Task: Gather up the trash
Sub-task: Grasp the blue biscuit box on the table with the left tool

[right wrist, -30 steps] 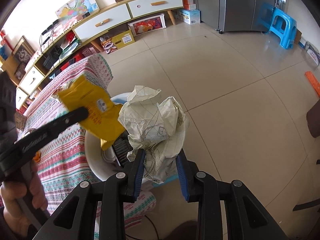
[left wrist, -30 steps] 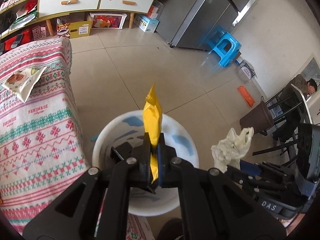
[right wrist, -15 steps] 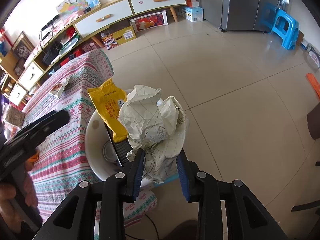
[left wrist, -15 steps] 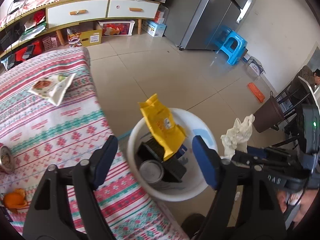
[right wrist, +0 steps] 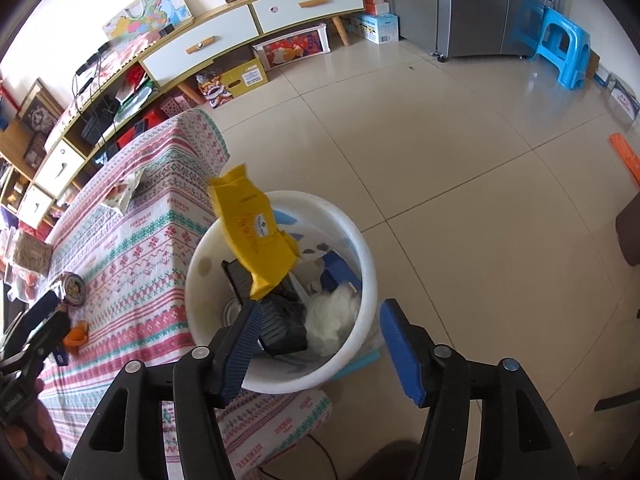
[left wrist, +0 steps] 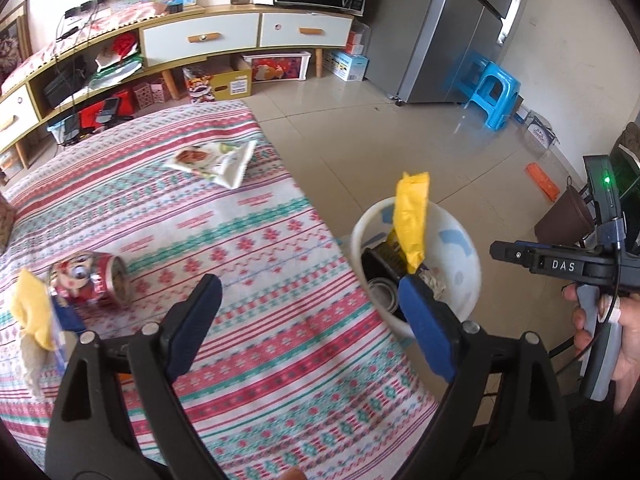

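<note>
Trash: a yellow packet [right wrist: 256, 240] stands tilted in the white bucket [right wrist: 362, 240], its top poking above the rim at the middle of the right wrist view; in the left wrist view the same packet [left wrist: 412, 216] rises from the bucket [left wrist: 466, 276] at right of centre.
Bucket contents: a white crumpled wad [right wrist: 334, 314] lies at the bottom right, a black box [right wrist: 282, 326] beside it, a tin can [right wrist: 232, 312] partly hidden behind the left fingertip.
Bucket place: on the floor, right against the edge of the table with the patterned cloth [left wrist: 248, 264].
Left gripper [left wrist: 308, 320]: fingers spread wide, nothing between them, over the cloth at lower centre of its view.
Right gripper [right wrist: 320, 344]: fingers spread wide and empty, directly above the bucket at the bottom of its view.
Still on the table: a red crushed can [left wrist: 90, 278] at left, a white snack wrapper [left wrist: 212, 162] towards the upper middle, a yellow and white bundle [left wrist: 34, 332] at the far left edge, blurred.
Floor: a blue stool [left wrist: 490, 96] at upper right, near the grey fridge [left wrist: 452, 28].
</note>
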The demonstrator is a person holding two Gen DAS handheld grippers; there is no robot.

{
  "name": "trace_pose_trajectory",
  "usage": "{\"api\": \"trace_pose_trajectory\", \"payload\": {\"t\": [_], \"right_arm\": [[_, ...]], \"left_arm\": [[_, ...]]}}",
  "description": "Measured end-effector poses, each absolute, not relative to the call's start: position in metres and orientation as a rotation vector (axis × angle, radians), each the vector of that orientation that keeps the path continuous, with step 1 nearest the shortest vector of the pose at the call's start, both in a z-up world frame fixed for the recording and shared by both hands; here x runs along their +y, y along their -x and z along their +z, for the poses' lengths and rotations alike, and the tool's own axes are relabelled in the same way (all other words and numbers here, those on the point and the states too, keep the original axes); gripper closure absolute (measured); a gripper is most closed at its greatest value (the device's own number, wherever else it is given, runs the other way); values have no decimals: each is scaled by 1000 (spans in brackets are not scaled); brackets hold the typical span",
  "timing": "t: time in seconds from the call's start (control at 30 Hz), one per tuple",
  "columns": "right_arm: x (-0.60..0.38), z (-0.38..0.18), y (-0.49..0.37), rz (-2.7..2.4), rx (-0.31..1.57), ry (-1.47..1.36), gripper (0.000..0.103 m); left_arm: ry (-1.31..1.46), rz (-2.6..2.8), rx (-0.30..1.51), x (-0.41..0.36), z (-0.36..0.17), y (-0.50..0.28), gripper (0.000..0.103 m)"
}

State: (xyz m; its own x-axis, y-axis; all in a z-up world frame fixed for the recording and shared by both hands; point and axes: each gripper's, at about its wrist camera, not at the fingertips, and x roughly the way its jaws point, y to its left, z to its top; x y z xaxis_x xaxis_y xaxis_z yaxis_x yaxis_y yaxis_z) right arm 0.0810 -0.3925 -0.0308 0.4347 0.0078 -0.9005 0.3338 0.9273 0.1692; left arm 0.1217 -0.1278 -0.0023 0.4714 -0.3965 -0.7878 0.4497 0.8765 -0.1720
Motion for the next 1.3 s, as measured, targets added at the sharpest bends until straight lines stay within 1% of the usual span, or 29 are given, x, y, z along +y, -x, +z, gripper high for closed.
{"api": "trace_pose_trajectory", "payload": {"t": [0.1, 0.2, 0.63, 0.87, 1.13, 1.3], "right_arm": [[-386, -29, -81, -202, 1107, -344, 35], [-377, -27, -82, -193, 1104, -340, 32], [-318, -28, -105, -125, 1124, -273, 20], [-283, -32, -121, -83, 1145, -239, 19], [-253, -42, -136, -47, 1175, -187, 18], [-249, -45, -139, -45, 1181, -180, 18]], "left_arm": [[-60, -493, 943, -109, 3, -119, 7], [-49, -455, 941, -87, 7, -118, 5], [18, -318, 964, -1, 8, -123, 3], [59, -286, 1042, 37, -10, -135, 3], [95, -354, 1167, 47, -39, -154, 3], [100, -366, 1227, 49, -59, -163, 8]]}}
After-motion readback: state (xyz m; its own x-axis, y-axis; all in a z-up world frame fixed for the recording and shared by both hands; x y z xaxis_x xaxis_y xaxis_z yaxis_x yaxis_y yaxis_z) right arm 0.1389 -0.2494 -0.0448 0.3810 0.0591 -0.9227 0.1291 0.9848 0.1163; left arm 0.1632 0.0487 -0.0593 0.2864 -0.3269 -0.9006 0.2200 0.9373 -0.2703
